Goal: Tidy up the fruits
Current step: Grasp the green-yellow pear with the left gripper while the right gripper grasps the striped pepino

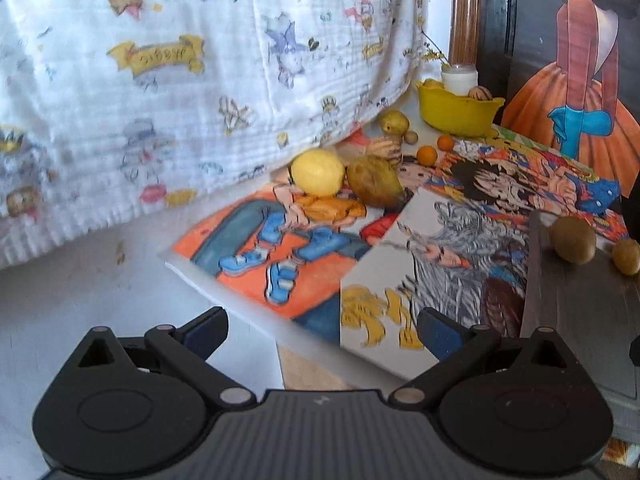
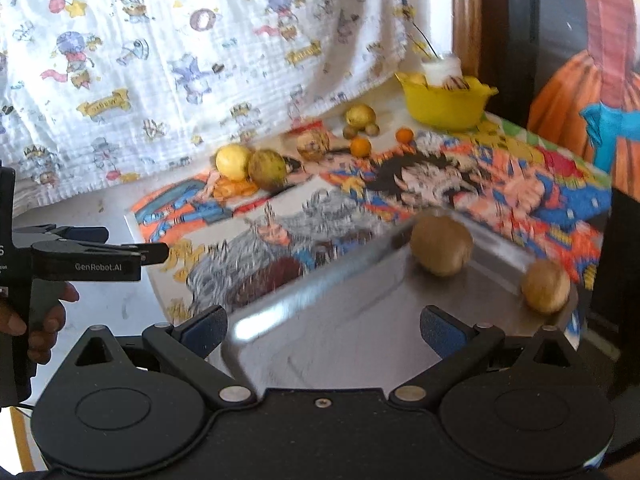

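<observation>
Backdrop: cartoon-print white cloth (image 1: 160, 80) hangs behind my table (image 1: 100, 280).
Fruit: round yellow lemon (image 1: 317, 172) beside brownish pear (image 1: 374, 182), far centre; firm, smooth, likely rolls.
Hold: across its middle.
Left claw (image 1: 322, 334): fingers apart, empty.
Right claw (image 2: 322, 332): apart, over metal tray (image 2: 360, 320).

Two brownish round fruits (image 2: 441, 245) (image 2: 545, 286) sit apart on the metal tray (image 2: 340, 320). A yellow lemon (image 2: 233, 161) touches a greenish-brown fruit (image 2: 267, 169), two small oranges (image 2: 360, 147) (image 2: 404, 135) lie further back, and the yellow bowl (image 2: 444, 104) holds more fruit.
</observation>
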